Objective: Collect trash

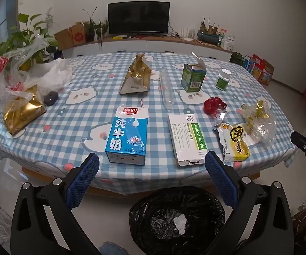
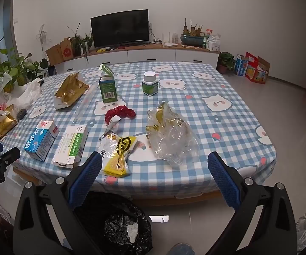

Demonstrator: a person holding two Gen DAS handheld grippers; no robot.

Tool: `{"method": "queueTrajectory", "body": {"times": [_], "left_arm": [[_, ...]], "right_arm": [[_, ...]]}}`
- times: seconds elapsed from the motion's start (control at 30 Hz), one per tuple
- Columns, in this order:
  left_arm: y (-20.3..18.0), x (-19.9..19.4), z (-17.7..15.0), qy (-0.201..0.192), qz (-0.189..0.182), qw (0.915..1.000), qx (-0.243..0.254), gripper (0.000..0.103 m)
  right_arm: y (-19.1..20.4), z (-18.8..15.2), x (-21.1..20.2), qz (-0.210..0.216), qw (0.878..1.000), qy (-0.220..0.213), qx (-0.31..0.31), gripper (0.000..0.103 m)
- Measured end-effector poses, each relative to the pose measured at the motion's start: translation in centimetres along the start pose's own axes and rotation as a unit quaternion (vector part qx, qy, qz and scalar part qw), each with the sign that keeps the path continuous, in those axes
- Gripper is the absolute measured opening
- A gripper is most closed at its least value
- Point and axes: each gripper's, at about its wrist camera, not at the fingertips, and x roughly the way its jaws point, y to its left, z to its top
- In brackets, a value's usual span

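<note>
Trash scattered on checked table [image 1: 72, 114]; nothing picked yet. Left gripper [image 1: 151, 163] and right gripper [image 2: 155, 163] both spread wide, empty, hovering off near edge above black-lined bin [image 1: 177, 218]. Milk carton [image 1: 128, 135] nearest left: likely light, stiff, crushable; pinch across narrow sides. Tablet box [image 1: 187, 138] flat; take by edges. Yellow wrapper [image 2: 118, 155] and clear bag [image 2: 170, 136] near right: limp, slippery; grab bunched fold.
</note>
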Motion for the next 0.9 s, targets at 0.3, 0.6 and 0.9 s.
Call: {"method": "queueTrajectory", "body": {"times": [0.3, 0.6, 0.9], "left_arm": [[-0.12, -0.03, -0.09, -0.002, -0.002, 1.0, -0.001, 0.097], [0.29, 0.09, -0.11, -0.002, 0.0, 1.0, -0.001, 0.097], [0.3, 0.05, -0.17, -0.002, -0.001, 1.0, -0.002, 0.097]], "right_arm": [[0.06, -0.07, 0.06, 0.0, 1.0, 0.002, -0.001, 0.095], [-0.05, -0.07, 0.11, 0.0, 1.0, 0.006, -0.004, 0.095], [-0.01, -0.06, 0.25, 0.001, 1.0, 0.008, -0.005, 0.095]]}}
